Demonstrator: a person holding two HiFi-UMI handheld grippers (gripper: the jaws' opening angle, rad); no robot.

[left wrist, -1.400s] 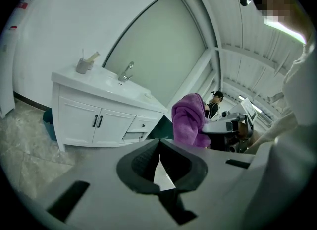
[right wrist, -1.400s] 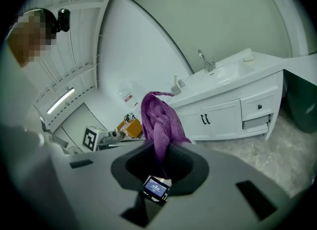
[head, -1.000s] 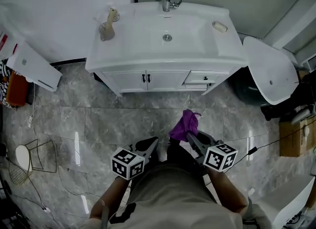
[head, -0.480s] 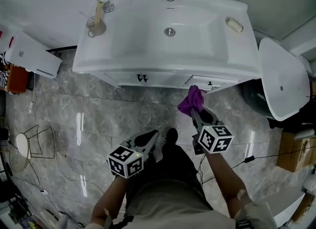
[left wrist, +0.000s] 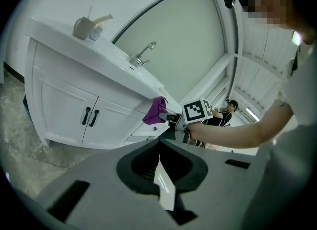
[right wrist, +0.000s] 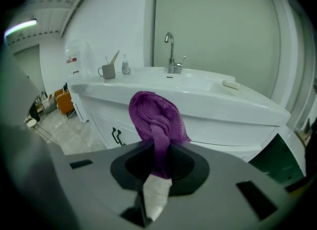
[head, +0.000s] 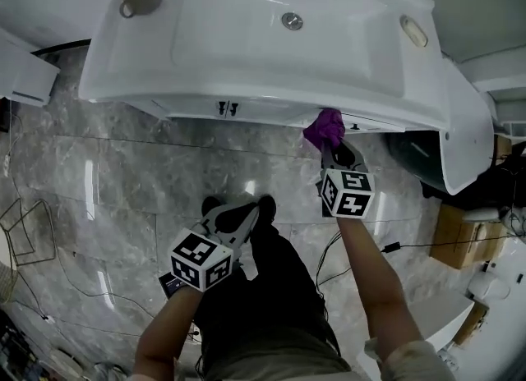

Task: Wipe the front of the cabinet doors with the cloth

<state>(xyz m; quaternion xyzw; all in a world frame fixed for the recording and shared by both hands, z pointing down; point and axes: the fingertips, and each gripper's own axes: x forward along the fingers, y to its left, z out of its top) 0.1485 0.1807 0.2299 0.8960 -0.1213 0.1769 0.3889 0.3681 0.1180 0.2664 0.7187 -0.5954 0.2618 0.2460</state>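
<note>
Now: approach step, wiping not yet begun.
Your right gripper [head: 333, 153] pinches the purple cloth [head: 325, 127], which bunches beyond its jaws, close under the basin [head: 246, 51] rim; the cabinet doors [left wrist: 74, 117] lie to its left. Next move, likely: shift left and press the cloth onto a door. Left gripper [head: 238, 222]: jaws together, empty, held low.

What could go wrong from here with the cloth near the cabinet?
The purple cloth is a bunched wad pinched in the right gripper; rubbing might pull it loose. It sits right of the door handles, by the drawer, so the doors could be missed. A floor cable lies near the person's feet: possible trip.
</note>
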